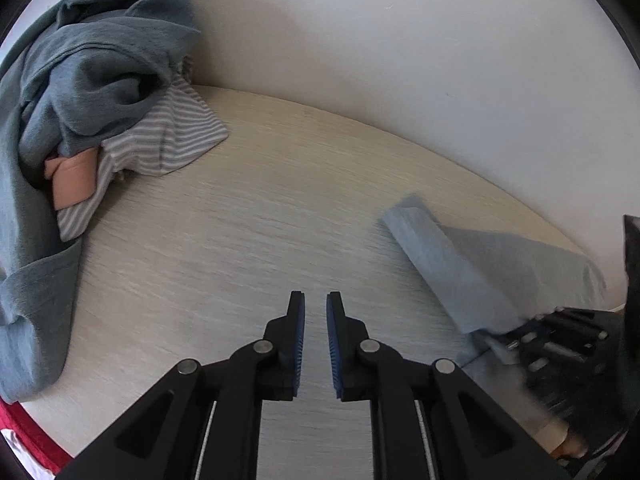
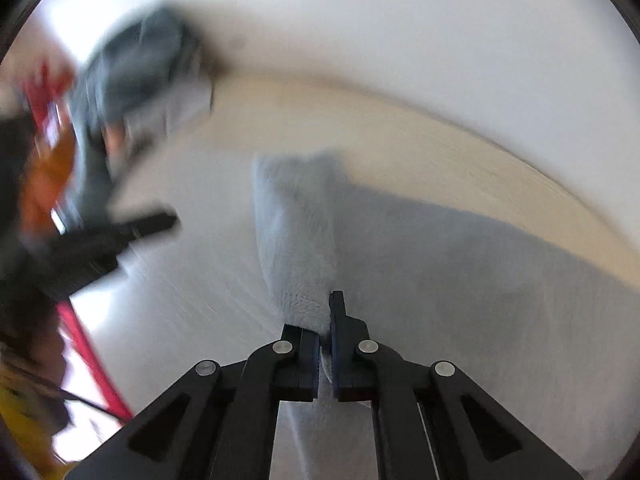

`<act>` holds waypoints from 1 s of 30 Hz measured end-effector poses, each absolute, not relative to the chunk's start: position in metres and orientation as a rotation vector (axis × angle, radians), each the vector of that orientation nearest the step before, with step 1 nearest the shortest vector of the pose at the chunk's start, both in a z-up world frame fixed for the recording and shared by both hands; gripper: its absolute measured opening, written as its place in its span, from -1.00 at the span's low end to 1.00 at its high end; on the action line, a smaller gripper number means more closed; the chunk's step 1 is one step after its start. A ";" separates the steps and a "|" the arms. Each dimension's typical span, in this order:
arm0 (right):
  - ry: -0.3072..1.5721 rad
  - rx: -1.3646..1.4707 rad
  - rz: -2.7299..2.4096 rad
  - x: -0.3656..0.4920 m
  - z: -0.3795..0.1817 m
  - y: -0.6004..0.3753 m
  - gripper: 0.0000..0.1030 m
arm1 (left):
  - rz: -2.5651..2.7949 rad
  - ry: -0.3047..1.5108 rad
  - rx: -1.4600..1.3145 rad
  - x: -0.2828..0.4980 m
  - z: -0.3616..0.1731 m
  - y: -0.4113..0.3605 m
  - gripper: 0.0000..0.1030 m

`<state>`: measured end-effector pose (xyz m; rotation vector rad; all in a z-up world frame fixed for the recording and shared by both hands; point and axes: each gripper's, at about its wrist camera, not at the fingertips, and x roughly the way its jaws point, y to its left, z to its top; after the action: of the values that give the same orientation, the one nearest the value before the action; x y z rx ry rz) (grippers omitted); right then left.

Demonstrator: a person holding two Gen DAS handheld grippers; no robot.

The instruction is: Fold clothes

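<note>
The light blue, soft-napped cloth [image 2: 296, 232] lies partly folded on the pale wood-grain table [image 1: 248, 240], out toward three o'clock from the left gripper [image 1: 315, 312], and a doubled edge of it is pinched between the blue pads of the right gripper [image 2: 326, 344]. I take that pinch to be the carrying hold for a fold: the jaws are clamped on the raised flap, so the layer can be drawn across the rest of the cloth.

The left gripper is idle. Its jaws stand almost together with only a thin slit between the pads, nothing in them, poised over bare tabletop at the centre.

The waiting laundry sits in a heap at ten o'clock: a slate-grey jersey garment [image 1: 92, 64] slumped over a grey-and-white striped piece [image 1: 176, 136], with a bit of peach-pink fabric [image 1: 74, 176] poking out beneath. Pushed to the edge, it seems to leave the middle free for folding.

The left wrist view is sharp and shows the heap's layers and the cloth's crisp folded corner, but the right gripper only as a dark blur at four o'clock. The right wrist view is smeared, yet it alone shows the pads biting the cloth.
</note>
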<state>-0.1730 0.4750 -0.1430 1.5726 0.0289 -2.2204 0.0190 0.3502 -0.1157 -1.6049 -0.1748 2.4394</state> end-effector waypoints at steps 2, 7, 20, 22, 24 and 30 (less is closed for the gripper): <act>-0.143 1.542 -2.243 -0.161 -0.129 0.506 -0.91 | 2.426 -0.179 -1.588 0.017 -0.115 0.357 -0.82; -0.483 1.554 -2.279 -0.129 -0.125 0.545 -0.91 | 2.343 -0.157 -1.534 0.007 -0.116 0.392 -0.77; -0.771 1.512 -2.241 -0.116 -0.100 0.601 -0.91 | 2.127 -0.080 -1.460 -0.005 -0.117 0.482 -0.76; -0.705 1.458 -2.215 -0.127 -0.088 0.572 -0.91 | 2.139 -0.057 -1.450 -0.001 -0.115 0.483 -0.76; -0.640 1.319 -2.184 -0.131 -0.058 0.549 -0.91 | 2.157 -0.073 -1.460 0.002 -0.114 0.476 -0.76; -0.346 1.248 -2.191 -0.137 -0.049 0.493 -0.87 | 2.223 -0.163 -1.518 0.011 -0.117 0.445 -0.76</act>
<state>-0.1367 0.4933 -0.0494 1.2483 -0.3465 -2.1905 0.0110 0.4454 -0.1171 -1.5184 -0.1626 2.2227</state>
